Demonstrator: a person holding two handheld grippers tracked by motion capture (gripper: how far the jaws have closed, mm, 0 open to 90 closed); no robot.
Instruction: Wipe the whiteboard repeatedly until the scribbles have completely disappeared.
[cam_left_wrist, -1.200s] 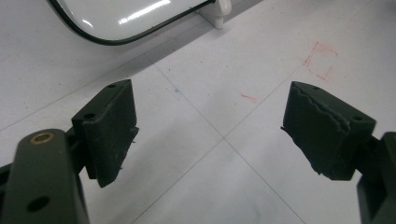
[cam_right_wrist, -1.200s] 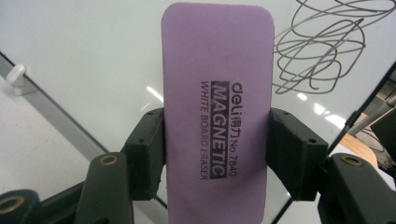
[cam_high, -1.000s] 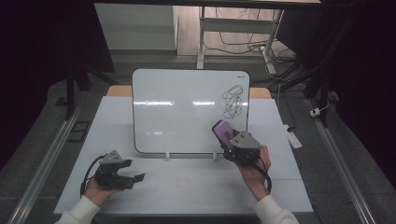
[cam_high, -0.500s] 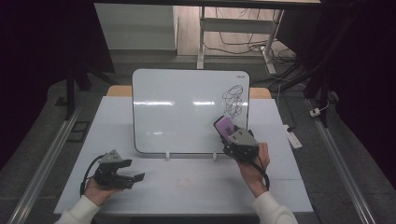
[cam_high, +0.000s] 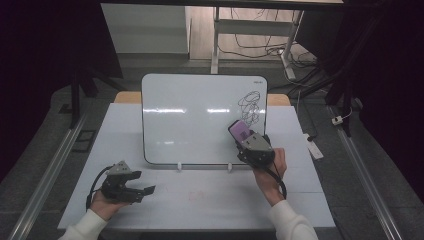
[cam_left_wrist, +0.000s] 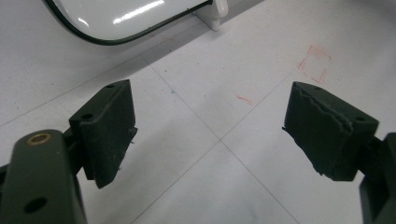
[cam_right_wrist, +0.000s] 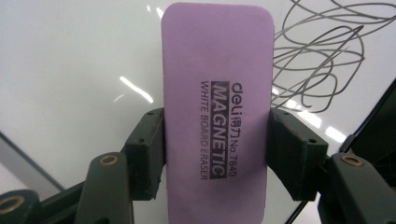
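A white whiteboard (cam_high: 200, 117) stands tilted on small feet at the middle of the table, with a black scribble (cam_high: 251, 105) near its upper right corner. My right gripper (cam_high: 245, 137) is shut on a purple whiteboard eraser (cam_high: 240, 131), held up in front of the board's lower right part, just below the scribble. In the right gripper view the eraser (cam_right_wrist: 215, 112) is clamped by its long sides between both pads, the scribble (cam_right_wrist: 322, 65) up to its right. My left gripper (cam_high: 145, 190) rests low over the table at the front left, open and holding nothing (cam_left_wrist: 210, 135).
The white table (cam_high: 210, 200) has faint red marks (cam_left_wrist: 315, 67) in front of the board. A board foot (cam_left_wrist: 215, 9) stands close ahead of the left gripper. Dark floor, rails and a table frame with cables lie around and behind.
The right gripper has carried the eraser slightly left and up along the board's lower right. The left gripper has stayed put.
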